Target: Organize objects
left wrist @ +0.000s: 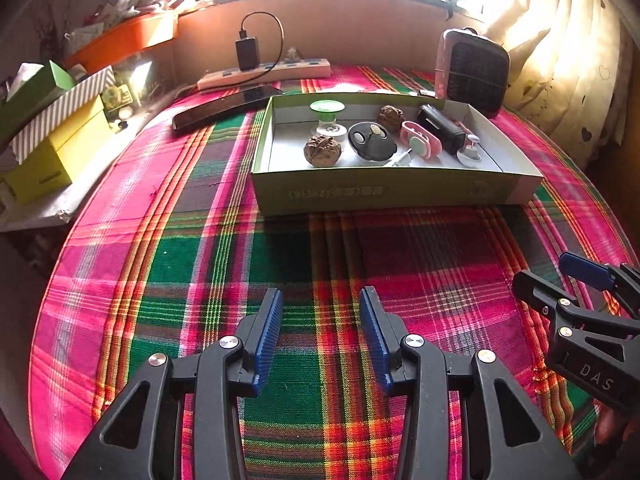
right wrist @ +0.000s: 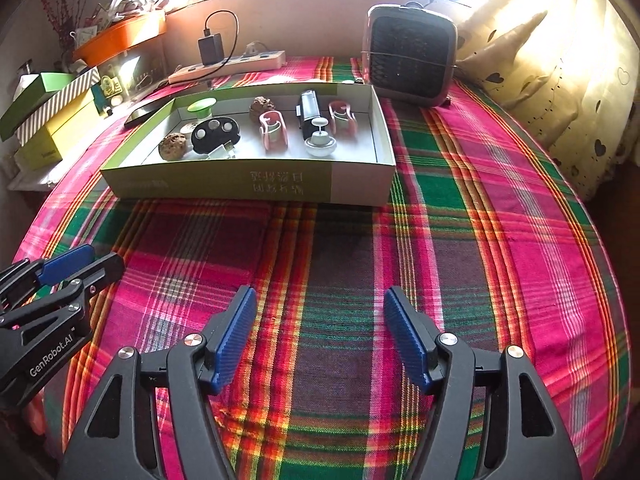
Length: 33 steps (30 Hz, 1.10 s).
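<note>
Both claws hang over the plaid table point(right wrist: 500, 208), short of the box point(right wrist: 360, 184). Left claw point(left wrist: 320, 336) released, nothing between the pads; right claw point(right wrist: 320, 336) spread wider, empty too. Every small item, walnuts point(left wrist: 322, 151), black fob point(left wrist: 372, 140), pink clips point(right wrist: 273, 130), already lies inside the box. To tidy well, I'd reach over the near wall steeply and pick one piece at a time.
</note>
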{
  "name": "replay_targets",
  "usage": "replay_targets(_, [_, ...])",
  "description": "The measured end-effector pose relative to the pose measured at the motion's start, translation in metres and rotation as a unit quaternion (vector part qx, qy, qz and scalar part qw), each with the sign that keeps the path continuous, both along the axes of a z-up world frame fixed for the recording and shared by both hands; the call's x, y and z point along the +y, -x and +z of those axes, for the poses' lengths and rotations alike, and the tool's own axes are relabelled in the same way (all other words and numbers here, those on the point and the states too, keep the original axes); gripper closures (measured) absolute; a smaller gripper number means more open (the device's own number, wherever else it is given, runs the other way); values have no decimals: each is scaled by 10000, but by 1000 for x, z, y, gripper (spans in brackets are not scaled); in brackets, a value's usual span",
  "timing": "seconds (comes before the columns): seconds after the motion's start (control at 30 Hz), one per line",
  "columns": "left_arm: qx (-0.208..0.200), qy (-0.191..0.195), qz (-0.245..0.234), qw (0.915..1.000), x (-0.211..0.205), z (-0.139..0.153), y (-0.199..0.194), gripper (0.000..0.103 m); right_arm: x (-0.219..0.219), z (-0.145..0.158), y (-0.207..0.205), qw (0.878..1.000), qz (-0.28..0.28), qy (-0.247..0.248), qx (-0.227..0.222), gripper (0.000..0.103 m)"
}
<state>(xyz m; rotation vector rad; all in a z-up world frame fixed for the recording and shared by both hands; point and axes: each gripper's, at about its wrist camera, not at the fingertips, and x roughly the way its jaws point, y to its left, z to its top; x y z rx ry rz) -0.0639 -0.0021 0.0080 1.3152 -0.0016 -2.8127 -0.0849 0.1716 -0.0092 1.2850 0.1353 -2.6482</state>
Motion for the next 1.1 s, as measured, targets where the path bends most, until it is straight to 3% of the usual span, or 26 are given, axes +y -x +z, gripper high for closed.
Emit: replay_targets(1.1, [-2, -90, 7, 10000, -2, -1, 1, 63, 1, 0, 1, 10000, -4, 0, -6, 31])
